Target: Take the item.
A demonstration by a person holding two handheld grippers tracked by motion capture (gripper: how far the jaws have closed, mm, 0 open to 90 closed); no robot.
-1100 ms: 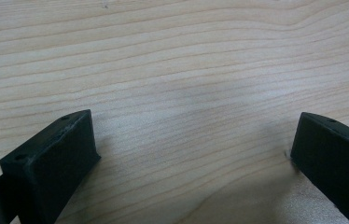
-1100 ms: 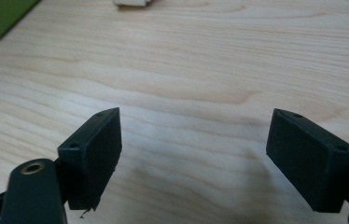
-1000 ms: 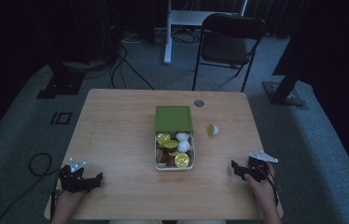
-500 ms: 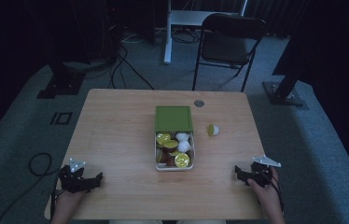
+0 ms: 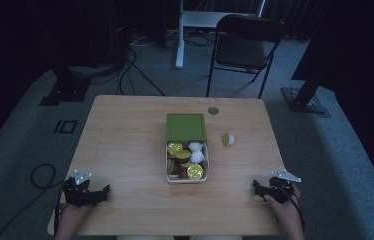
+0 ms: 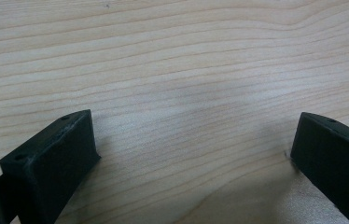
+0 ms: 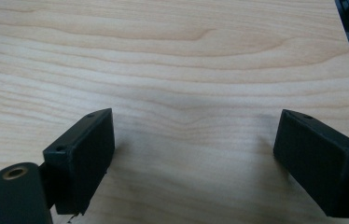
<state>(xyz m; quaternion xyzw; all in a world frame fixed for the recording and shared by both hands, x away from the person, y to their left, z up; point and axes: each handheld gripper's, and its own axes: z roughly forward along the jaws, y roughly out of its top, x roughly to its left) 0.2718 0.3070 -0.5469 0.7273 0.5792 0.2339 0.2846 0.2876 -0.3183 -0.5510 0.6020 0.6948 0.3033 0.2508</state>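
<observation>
Dim room, wood counter [image 5: 125, 145]. Open box [image 5: 187, 160] of capsules at frame centre, one stray capsule [image 5: 228, 139] to its right. Left gripper [image 5: 106, 190] and right gripper [image 5: 256, 186] spread, empty, resting at the lower corners. Risk: long reach clips the box wall, spilling capsules.

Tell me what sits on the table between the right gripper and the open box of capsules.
Nothing: in the high view, bare wood runs from the right gripper to the box. The loose capsule lies farther back, off that line.
</observation>
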